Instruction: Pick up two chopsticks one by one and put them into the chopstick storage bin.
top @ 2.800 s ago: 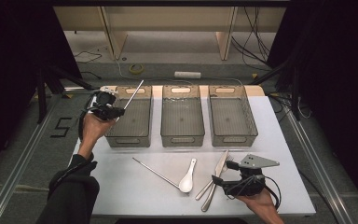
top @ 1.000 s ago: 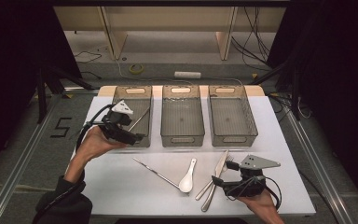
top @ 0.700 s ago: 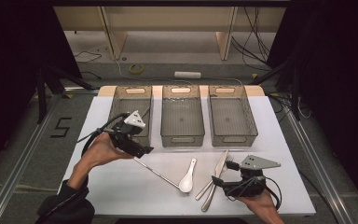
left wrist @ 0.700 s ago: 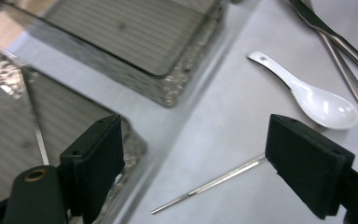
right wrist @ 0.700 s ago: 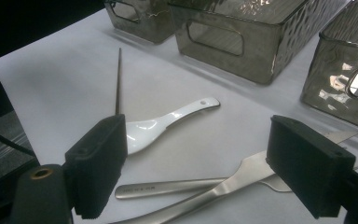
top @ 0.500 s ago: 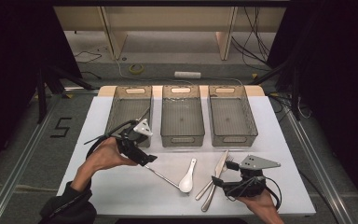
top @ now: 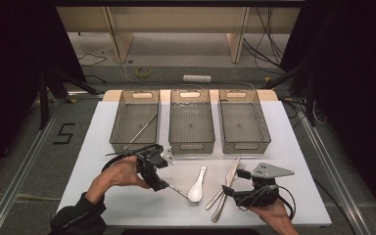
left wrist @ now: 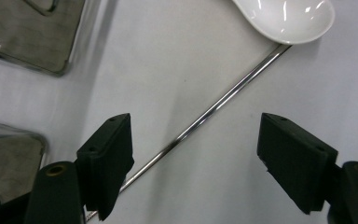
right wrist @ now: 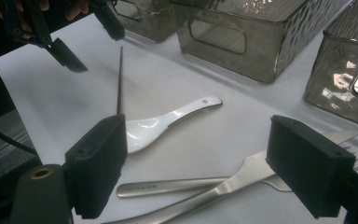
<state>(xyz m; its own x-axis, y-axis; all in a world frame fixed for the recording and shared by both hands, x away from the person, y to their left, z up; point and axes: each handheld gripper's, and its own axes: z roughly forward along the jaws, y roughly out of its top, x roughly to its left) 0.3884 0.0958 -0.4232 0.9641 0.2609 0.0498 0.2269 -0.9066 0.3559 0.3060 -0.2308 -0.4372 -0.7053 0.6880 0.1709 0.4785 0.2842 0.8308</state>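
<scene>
A thin metal stick [top: 178, 191] lies on the white table, its far end under a white ceramic spoon [top: 196, 186]. My left gripper [top: 157, 180] hangs low over that stick [left wrist: 205, 116]. Its jaws have just been closing and stand open on either side of the stick, the pads [left wrist: 109, 161] clear of it. The spoon's bowl [left wrist: 284, 14] is just ahead. My right gripper [top: 229, 190] rests open at the front right beside a fork [right wrist: 242, 182] and a knife [right wrist: 168, 187], holding nothing. A second stick [top: 142, 128] lies in the left bin [top: 120, 128].
Three grey see-through bins stand in a row at the back: the left one, a middle bin [top: 191, 144] and a right bin [top: 262, 128]. The fork and knife [top: 223, 188] lie side by side right of the spoon. The table's front edge runs close below both hands.
My left gripper has come down from the left bin toward the table's front and now straddles the stick by the spoon. The stick it carried earlier lies in that bin. The right gripper has not moved.
</scene>
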